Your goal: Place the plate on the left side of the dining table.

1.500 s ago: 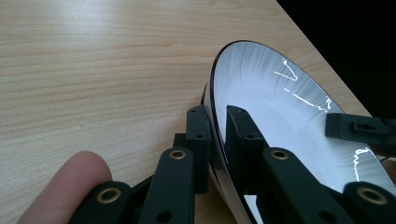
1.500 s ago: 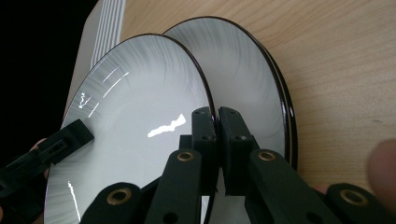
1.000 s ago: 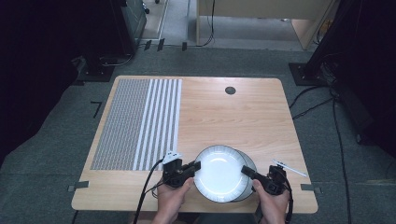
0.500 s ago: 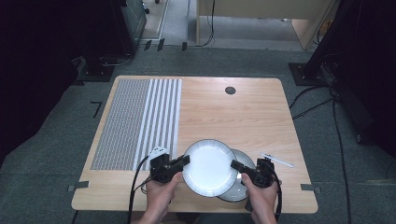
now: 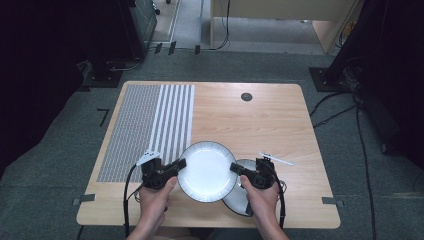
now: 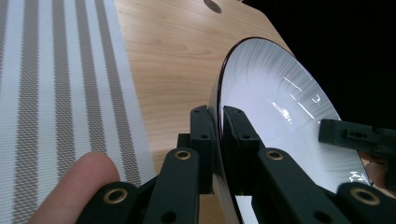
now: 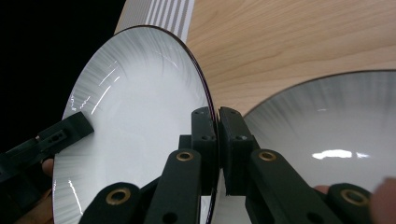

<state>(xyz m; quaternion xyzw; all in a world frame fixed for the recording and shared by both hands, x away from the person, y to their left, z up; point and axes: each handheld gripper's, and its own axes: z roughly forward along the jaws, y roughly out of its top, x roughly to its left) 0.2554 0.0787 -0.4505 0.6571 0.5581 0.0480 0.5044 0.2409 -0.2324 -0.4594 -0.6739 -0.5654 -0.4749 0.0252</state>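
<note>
A white plate (image 5: 207,170) with a dark rim hangs above the table's front edge, held from both sides. My left gripper (image 5: 181,163) is shut on its left rim, and in the left gripper view the jaws pinch the plate (image 6: 275,102) edge at my left gripper (image 6: 218,130). My right gripper (image 5: 233,168) is shut on the right rim; the right gripper view has the jaws of my right gripper (image 7: 217,135) clamped on the plate (image 7: 135,116). A second white plate (image 5: 240,200) lies on the table below and to the right, partly hidden, also visible as the second plate (image 7: 327,135).
A grey striped placemat (image 5: 150,125) covers the left part of the wooden table (image 5: 260,120). A round dark hole (image 5: 246,96) sits near the far edge. A thin white utensil (image 5: 276,159) lies to the right of the plates. Cables trail off the front edge.
Both grippers have carried the top plate up and to the left, off the lower plate, which now shows at the right. Both hands moved left with it.
</note>
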